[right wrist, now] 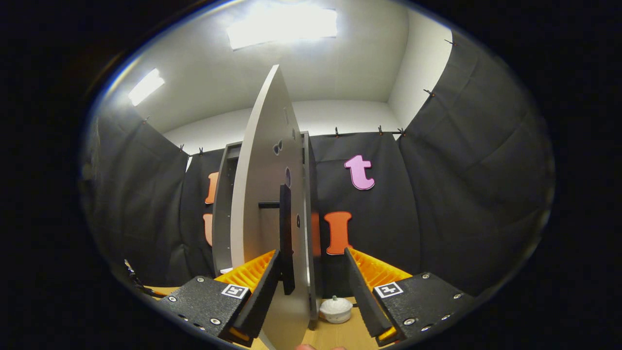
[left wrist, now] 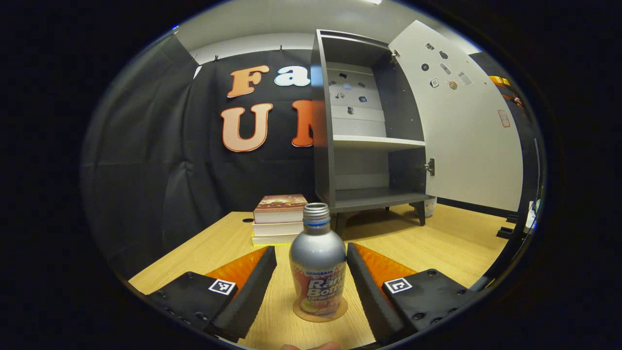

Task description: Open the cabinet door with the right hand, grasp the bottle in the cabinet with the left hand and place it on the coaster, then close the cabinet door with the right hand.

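Note:
In the left gripper view a silver bottle (left wrist: 317,262) with a printed label and no cap stands upright on a round brown coaster (left wrist: 320,311) on the wooden table. My left gripper (left wrist: 311,282) is open around it, a finger on each side with gaps showing. Behind it the grey cabinet (left wrist: 369,141) stands with bare shelves and its white door (left wrist: 466,126) swung wide. In the right gripper view the door (right wrist: 265,194) is seen edge-on, with its dark bar handle (right wrist: 285,238). My right gripper (right wrist: 311,287) is open, its left finger beside the handle and the door's edge between the fingers.
A stack of books (left wrist: 278,218) lies on the table (left wrist: 437,243) left of the cabinet. A small white round object (right wrist: 335,309) sits on the table near the cabinet's foot. Black cloth walls close the booth on all sides.

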The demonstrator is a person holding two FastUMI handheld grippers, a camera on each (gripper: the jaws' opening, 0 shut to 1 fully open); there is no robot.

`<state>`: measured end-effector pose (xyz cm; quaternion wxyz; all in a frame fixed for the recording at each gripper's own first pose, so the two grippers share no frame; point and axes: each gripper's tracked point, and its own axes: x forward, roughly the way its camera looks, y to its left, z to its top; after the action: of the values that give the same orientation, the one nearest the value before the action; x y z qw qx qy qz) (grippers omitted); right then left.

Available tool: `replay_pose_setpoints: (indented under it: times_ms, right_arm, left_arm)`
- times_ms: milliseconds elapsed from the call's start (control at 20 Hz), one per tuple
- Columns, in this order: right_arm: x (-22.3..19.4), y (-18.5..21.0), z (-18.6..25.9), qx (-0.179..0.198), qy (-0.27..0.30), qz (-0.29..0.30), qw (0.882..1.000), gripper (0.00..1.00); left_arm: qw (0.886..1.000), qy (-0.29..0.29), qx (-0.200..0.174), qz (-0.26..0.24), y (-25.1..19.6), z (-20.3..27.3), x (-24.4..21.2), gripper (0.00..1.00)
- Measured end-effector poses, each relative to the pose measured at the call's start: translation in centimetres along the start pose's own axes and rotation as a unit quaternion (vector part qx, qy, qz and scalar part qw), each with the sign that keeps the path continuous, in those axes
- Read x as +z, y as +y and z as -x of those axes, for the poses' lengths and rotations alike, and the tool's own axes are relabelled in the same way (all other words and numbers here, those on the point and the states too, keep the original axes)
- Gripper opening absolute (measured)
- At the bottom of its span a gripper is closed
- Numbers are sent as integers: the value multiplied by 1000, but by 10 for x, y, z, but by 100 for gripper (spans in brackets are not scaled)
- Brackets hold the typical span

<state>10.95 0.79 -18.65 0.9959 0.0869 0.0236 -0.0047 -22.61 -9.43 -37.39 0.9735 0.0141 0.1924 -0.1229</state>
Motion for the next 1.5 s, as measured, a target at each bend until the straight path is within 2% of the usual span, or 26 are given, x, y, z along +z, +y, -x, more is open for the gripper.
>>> replay_pose_setpoints:
  times_ms: [200, 350, 500, 650, 800, 850, 900, 1000, 1100, 1150, 1200, 1250, 1300, 1350, 1500]
  right_arm:
    - [22, 1, 5, 9, -9, 3, 1000, 80]
    - [36, -13, 11, 7, -18, -8, 1000, 80]
    - [34, -18, 13, 23, 4, -31, 999, 80]
    - [25, -34, 6, 15, 30, -31, 999, 80]
    - [11, -33, -3, 19, 68, -26, 997, 79]
    - [8, -32, -9, 19, 78, -24, 996, 80]
    - [3, -29, -9, 27, 86, -24, 996, 80]
    - [-3, -13, -11, 53, 98, -28, 993, 80]
    - [-6, -13, -18, 54, 104, -21, 993, 78]
    - [-6, -13, -21, 53, 104, -24, 993, 76]
    - [-5, -12, -21, 52, 106, -27, 993, 76]
    - [-5, -11, -20, 53, 109, -28, 992, 76]
    - [-5, -9, -19, 57, 105, -25, 992, 76]
    - [-3, -3, -19, 68, 99, -17, 993, 75]
    - [-10, 28, -17, 122, 100, -15, 987, 74]
  left_arm:
    - [1000, -17, 13, -15, 6, 2, 30, 95]
    - [999, -27, 8, -18, 3, 1, 51, 95]
    - [999, -43, -8, 5, -5, -3, 79, 95]
    - [999, -39, -15, 29, -8, -11, 100, 96]
    - [999, -41, 7, 33, 3, -22, 125, 97]
    - [999, -39, 17, 29, 6, -25, 129, 93]
    - [999, -34, 31, 24, 12, -29, 132, 97]
    - [998, -14, 53, 33, 20, -32, 129, 94]
    - [997, 3, 39, 60, 10, -32, 128, 96]
    - [997, 7, 34, 68, 9, -33, 130, 94]
    - [997, 7, 37, 70, 11, -36, 134, 99]
    - [997, 5, 40, 69, 14, -36, 137, 97]
    - [997, 2, 43, 70, 17, -38, 143, 100]
    - [996, 2, 38, 79, 15, -40, 148, 97]
    - [993, -5, 5, 115, -3, -48, 169, 97]
